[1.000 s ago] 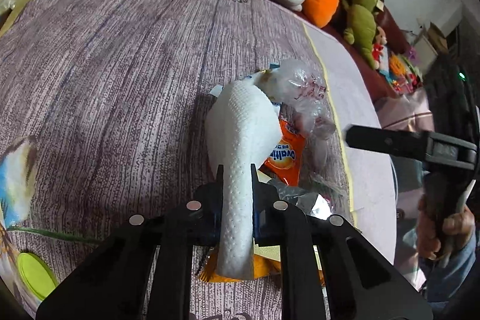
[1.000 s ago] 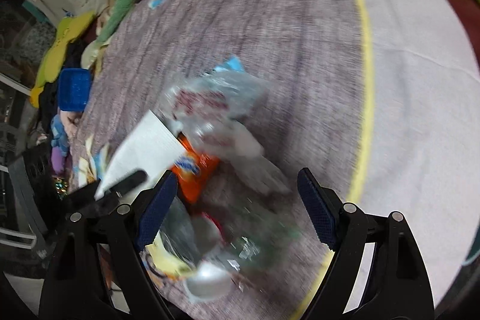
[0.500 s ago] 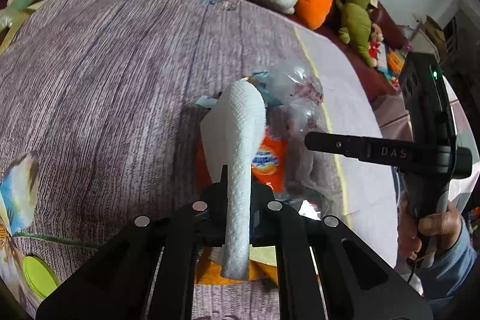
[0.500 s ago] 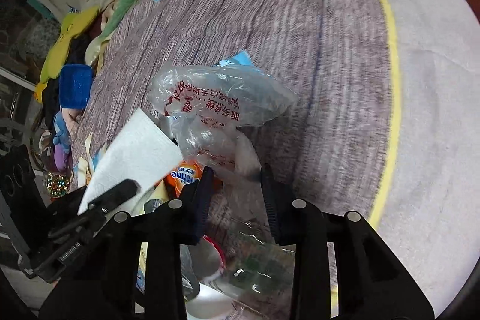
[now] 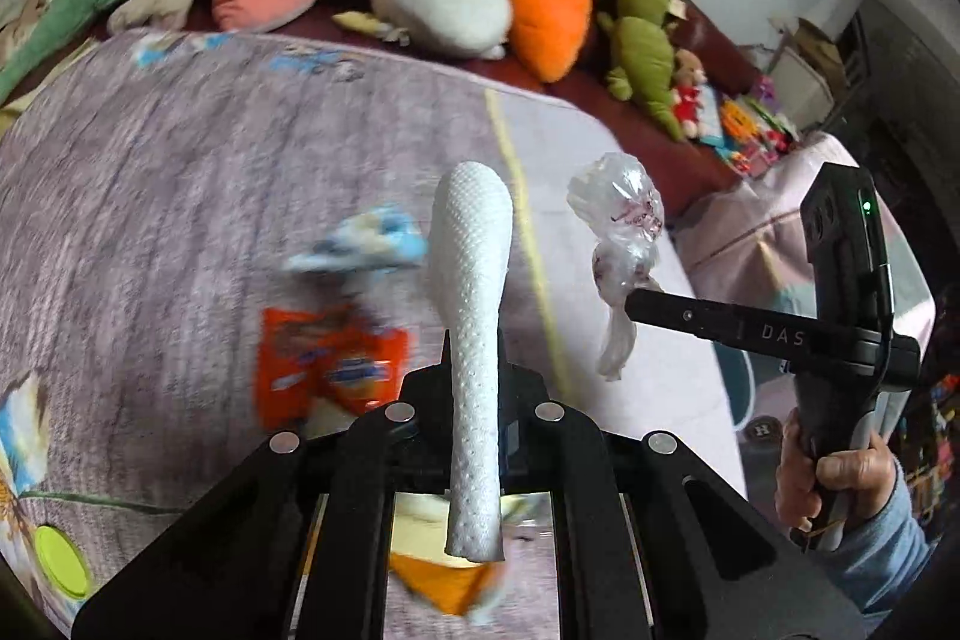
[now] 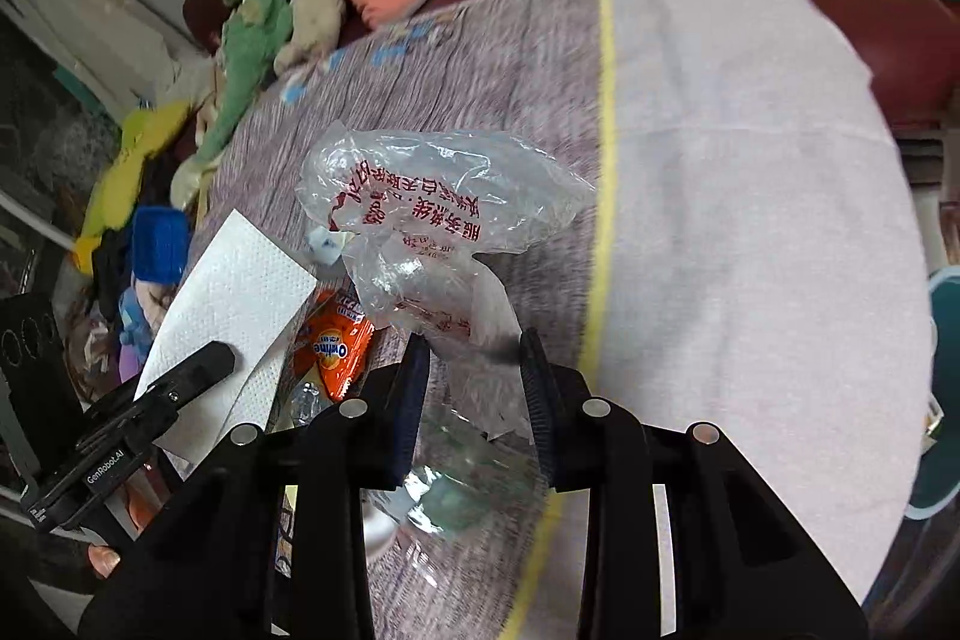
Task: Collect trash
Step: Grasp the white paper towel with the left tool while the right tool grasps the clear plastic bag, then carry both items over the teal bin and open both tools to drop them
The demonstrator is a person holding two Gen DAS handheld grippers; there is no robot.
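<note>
My left gripper [image 5: 474, 376] is shut on a white paper towel [image 5: 474, 304] and holds it up above the table; the towel also shows in the right wrist view [image 6: 234, 292]. My right gripper [image 6: 474, 352] is shut on a clear plastic bag with red print [image 6: 432, 214], lifted off the table; it shows in the left wrist view [image 5: 624, 244] hanging from the right gripper's finger [image 5: 690, 313]. An orange snack wrapper [image 5: 330, 364] and a blue-white wrapper [image 5: 366, 244] lie on the table below. More clear wrappers [image 6: 468, 484] lie under my right gripper.
The table has a purple-grey cloth [image 5: 180, 172] with a yellow stripe [image 6: 603, 160] and a pale part on the right. Plush toys [image 5: 540, 10] line a dark red sofa behind. A green lid [image 5: 57, 562] sits at the near left edge.
Both grippers rose from the pile. The right gripper closed on the plastic bag and lifted it away to the right. The left still holds the towel, now higher.
</note>
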